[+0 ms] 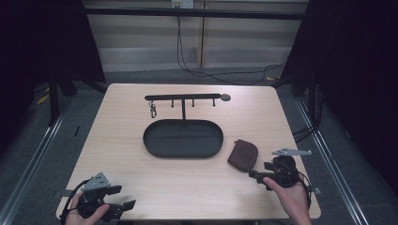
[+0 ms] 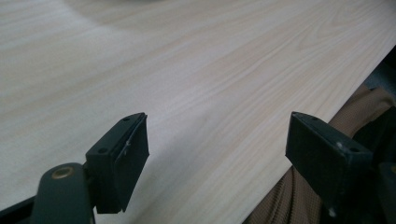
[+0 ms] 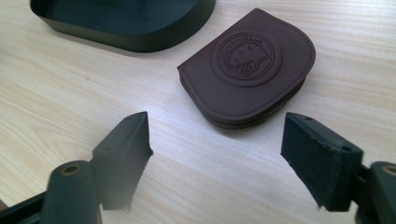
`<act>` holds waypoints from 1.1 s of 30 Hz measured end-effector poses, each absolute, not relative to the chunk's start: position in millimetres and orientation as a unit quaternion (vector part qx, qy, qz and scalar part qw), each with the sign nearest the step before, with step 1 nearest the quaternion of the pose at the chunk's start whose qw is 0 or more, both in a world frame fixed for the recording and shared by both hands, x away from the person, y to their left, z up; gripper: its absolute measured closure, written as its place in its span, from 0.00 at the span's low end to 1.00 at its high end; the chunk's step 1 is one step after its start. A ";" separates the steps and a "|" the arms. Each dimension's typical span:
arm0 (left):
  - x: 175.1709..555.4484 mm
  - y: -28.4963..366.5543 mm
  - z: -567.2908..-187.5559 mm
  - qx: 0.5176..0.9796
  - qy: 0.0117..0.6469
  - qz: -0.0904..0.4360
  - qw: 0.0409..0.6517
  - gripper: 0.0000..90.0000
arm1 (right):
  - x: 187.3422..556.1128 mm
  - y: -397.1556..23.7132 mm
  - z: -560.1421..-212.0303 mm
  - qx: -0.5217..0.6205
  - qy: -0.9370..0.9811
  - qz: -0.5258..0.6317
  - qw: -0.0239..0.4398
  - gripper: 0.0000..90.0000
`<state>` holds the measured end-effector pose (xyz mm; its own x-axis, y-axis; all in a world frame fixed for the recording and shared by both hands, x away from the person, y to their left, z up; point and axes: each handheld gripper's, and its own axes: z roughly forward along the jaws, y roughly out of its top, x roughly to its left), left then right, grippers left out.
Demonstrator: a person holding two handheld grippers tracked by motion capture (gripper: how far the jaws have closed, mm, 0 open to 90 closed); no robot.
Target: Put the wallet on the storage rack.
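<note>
right gripper (image 3: 217, 156) spread before brown pouch (image 3: 250, 67); left gripper (image 2: 217, 154) spread, empty; tray (image 3: 140, 39) cut off.

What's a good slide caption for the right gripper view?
Open right claw faces a brown zip pouch beside a black tray.

Black oval tray (image 1: 155, 146) with hook rack (image 1: 183, 97), keyring clip (image 1: 153, 111) hanging.

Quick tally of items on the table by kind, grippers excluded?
Brown coin pouch: 1
Black oval tray with hook rack: 1
Metal clip hanging from the rack: 1
Total: 3
</note>
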<state>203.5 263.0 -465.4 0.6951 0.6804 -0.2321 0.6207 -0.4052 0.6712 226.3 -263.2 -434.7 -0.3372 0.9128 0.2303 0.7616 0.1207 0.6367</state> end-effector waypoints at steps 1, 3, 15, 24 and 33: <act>204.4 262.6 -466.2 0.836 0.389 0.043 0.385 0.24 | 230.1 -262.0 -433.7 0.563 0.745 0.342 0.106 0.26; 207.0 261.3 -466.3 0.836 0.381 0.051 0.392 0.24 | 241.8 -258.4 -431.7 0.561 0.755 0.321 0.107 0.26; 225.6 267.6 -470.9 0.826 0.397 0.058 0.395 0.25 | 276.8 -255.6 -429.1 0.574 0.765 0.282 0.075 0.23; 219.7 268.7 -468.4 0.822 0.396 0.058 0.406 0.26 | 296.3 -253.2 -424.8 0.578 0.771 0.258 0.071 0.23; 216.7 269.5 -466.4 0.818 0.398 0.058 0.412 0.24 | 318.6 -255.8 -429.7 0.592 0.773 0.221 0.055 0.22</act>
<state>216.7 269.5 -466.4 0.6771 0.6981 -0.2327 0.6027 -0.3446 0.7197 318.6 -255.8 -429.7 -0.2928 0.9396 0.1773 0.8912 0.2010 0.4067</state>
